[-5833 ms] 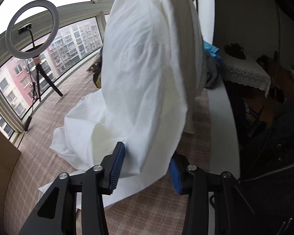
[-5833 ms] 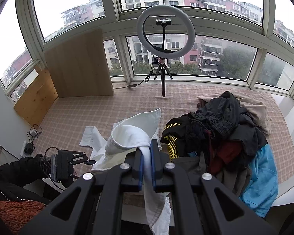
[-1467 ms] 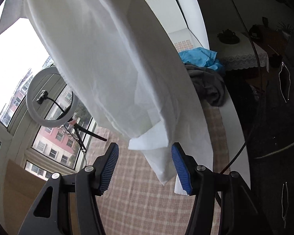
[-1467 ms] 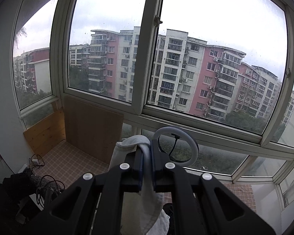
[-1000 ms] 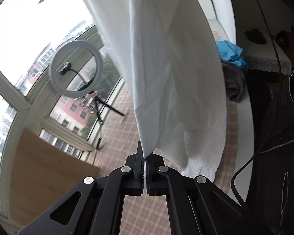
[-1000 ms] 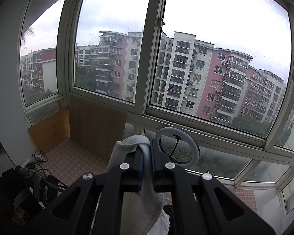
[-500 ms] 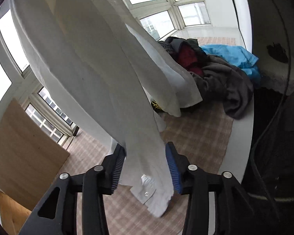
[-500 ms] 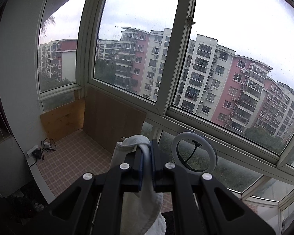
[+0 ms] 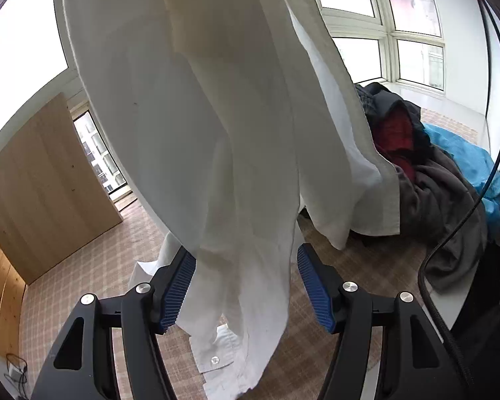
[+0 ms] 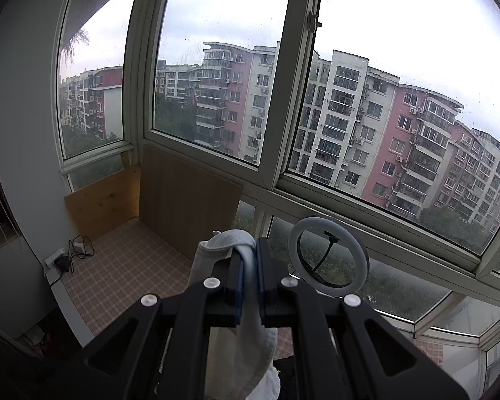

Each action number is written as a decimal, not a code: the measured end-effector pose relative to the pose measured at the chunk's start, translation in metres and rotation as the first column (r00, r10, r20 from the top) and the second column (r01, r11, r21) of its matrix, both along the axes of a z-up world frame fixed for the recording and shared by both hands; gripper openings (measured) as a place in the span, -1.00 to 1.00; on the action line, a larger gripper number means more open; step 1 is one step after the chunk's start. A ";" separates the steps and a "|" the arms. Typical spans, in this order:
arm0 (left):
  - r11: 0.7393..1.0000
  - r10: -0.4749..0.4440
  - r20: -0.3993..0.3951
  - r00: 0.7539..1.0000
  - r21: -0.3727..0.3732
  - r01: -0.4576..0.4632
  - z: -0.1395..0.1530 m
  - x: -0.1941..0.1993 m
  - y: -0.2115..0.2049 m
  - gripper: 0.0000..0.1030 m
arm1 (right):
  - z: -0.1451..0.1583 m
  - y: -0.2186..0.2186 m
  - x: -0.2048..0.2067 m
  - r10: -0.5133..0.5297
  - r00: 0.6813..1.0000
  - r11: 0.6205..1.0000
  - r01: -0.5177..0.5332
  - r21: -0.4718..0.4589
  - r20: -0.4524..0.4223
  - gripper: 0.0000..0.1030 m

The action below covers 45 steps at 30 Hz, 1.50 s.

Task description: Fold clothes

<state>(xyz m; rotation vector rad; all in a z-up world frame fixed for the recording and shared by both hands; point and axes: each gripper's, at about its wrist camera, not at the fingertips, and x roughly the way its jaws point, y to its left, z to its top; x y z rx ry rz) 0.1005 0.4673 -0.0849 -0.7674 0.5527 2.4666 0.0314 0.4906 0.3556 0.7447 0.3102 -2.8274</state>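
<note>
Apartment blocks fill the windows; no writing is legible. Right gripper clamps the white shirt. Left gripper, spread wide, straddles its sleeve at 6 o'clock

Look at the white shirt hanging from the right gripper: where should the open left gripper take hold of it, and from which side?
Take the hanging sleeve of the white shirt near its buttoned cuff. That narrow strip already hangs between the left gripper's open blue pads, so closing from both sides gathers it. The right gripper is clamped on the top, probably the collar.
</note>
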 end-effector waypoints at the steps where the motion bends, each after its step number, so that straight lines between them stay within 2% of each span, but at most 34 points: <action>1: 1.000 0.007 -0.013 1.000 -0.008 -0.007 -0.003 0.000 0.003 0.21 | 0.000 0.002 0.000 -0.006 1.000 1.000 0.006 -0.001 0.001 -0.87; 3: 0.999 0.022 -0.061 0.998 -0.043 -0.025 -0.009 0.001 0.008 0.21 | 0.001 0.008 0.000 -0.021 1.000 1.000 0.021 -0.004 0.000 -0.87; 4: 0.998 0.026 -0.076 0.997 -0.056 -0.031 -0.011 0.000 0.009 0.12 | 0.002 0.010 0.000 -0.027 1.000 1.000 0.027 -0.006 0.000 -0.87; 5: 0.998 0.028 -0.080 0.996 -0.059 -0.033 -0.011 -0.001 0.006 -0.26 | 0.002 0.013 0.000 -0.034 0.999 0.999 0.034 -0.009 0.001 -0.87; 6: 0.999 0.028 -0.064 0.998 -0.045 -0.031 -0.009 -0.005 0.000 -0.52 | 0.002 0.016 0.001 -0.040 0.999 0.999 0.040 -0.013 0.002 -0.87; 7: 1.000 0.027 -0.022 0.999 -0.011 -0.027 -0.007 -0.010 -0.009 -1.00 | 0.003 0.019 0.002 -0.047 0.999 0.999 0.047 -0.016 0.000 -0.87; 9: 0.997 0.040 0.048 0.998 0.065 -0.043 0.002 -0.023 -0.032 -0.99 | 0.004 0.025 0.004 -0.064 0.998 0.998 0.064 -0.019 -0.007 -0.87; 15: 0.988 0.088 0.037 0.995 0.127 -0.092 0.030 -0.024 -0.096 -0.99 | 0.011 0.039 0.010 -0.110 0.993 0.994 0.109 -0.030 -0.034 -0.87; 18: 0.978 0.156 0.004 0.988 0.139 -0.155 0.062 -0.029 -0.145 -1.00 | 0.016 0.045 0.013 -0.120 0.992 0.992 0.118 -0.044 -0.049 -0.87; 21: 0.966 0.225 -0.077 0.971 0.151 -0.211 0.105 -0.028 -0.196 -1.00 | 0.020 0.050 0.017 -0.122 0.990 0.991 0.119 -0.061 -0.064 -0.87; 25: 0.974 0.199 -0.116 0.973 0.133 -0.183 0.126 -0.014 -0.231 -0.99 | 0.021 0.046 0.023 -0.108 0.991 0.991 0.101 -0.088 -0.078 -0.87; 30: 0.993 0.045 0.006 0.999 0.107 -0.046 0.083 -0.012 -0.215 -0.99 | 0.007 0.032 0.038 -0.083 0.995 0.995 0.079 -0.068 -0.059 -0.87; 34: 0.996 -0.080 0.100 0.992 0.052 0.075 0.050 -0.018 -0.184 -0.97 | -0.017 0.032 0.059 -0.112 0.994 0.994 0.112 -0.020 -0.013 -0.87; 39: 0.974 -0.222 0.162 0.962 -0.014 0.227 0.034 -0.042 -0.149 -0.86 | -0.048 0.045 0.095 -0.160 0.987 0.987 0.160 -0.009 0.032 -0.87; 40: 0.965 -0.251 0.174 0.952 -0.030 0.260 0.033 -0.048 -0.141 -0.77 | -0.053 0.048 0.104 -0.174 0.984 0.985 0.174 -0.015 0.040 -0.87; 42: 0.937 -0.330 0.208 0.921 -0.045 0.346 0.030 -0.059 -0.124 -0.67 | -0.063 0.056 0.120 -0.199 0.978 0.980 0.200 -0.020 0.059 -0.87; 45: 0.884 -0.413 0.247 0.877 -0.121 0.451 0.022 -0.071 -0.098 -0.49 | -0.077 0.069 0.145 -0.259 0.962 0.965 0.262 -0.024 0.081 -0.87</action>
